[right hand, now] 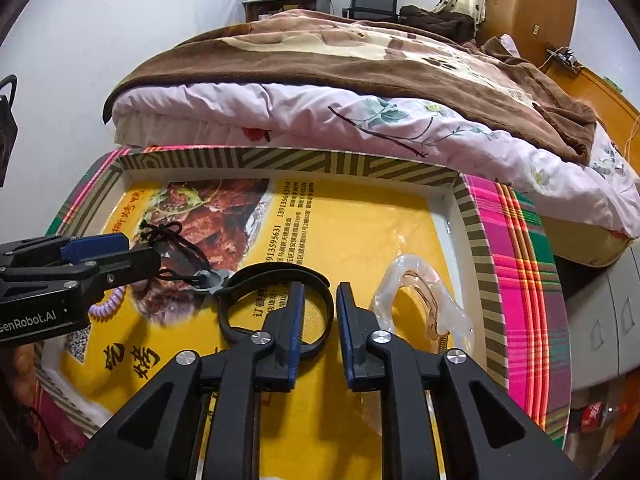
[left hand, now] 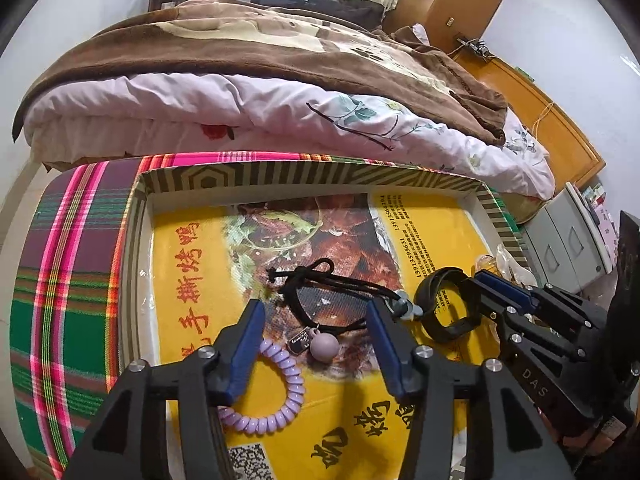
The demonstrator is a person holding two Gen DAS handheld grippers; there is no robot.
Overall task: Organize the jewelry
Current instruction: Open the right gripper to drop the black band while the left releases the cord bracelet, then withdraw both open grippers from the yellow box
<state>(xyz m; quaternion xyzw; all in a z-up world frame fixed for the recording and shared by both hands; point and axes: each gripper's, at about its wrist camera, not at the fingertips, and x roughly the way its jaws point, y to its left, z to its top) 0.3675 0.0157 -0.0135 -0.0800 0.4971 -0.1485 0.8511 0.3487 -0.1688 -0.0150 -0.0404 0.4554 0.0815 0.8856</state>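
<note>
A shallow box with a striped rim and yellow printed lining holds the jewelry. A black cord bracelet with a lilac bead lies in its middle. A lilac coil hair tie lies in front of it. My left gripper is open, its fingers on either side of the cord bracelet and bead. A black band bracelet lies to the right. My right gripper straddles the band's right side, jaws narrowly apart, not pressed on it. A clear plastic bangle lies at the right.
The box sits on a plaid cloth in front of a bed with a brown blanket. Grey drawers stand at the right. A wooden headboard runs along the wall.
</note>
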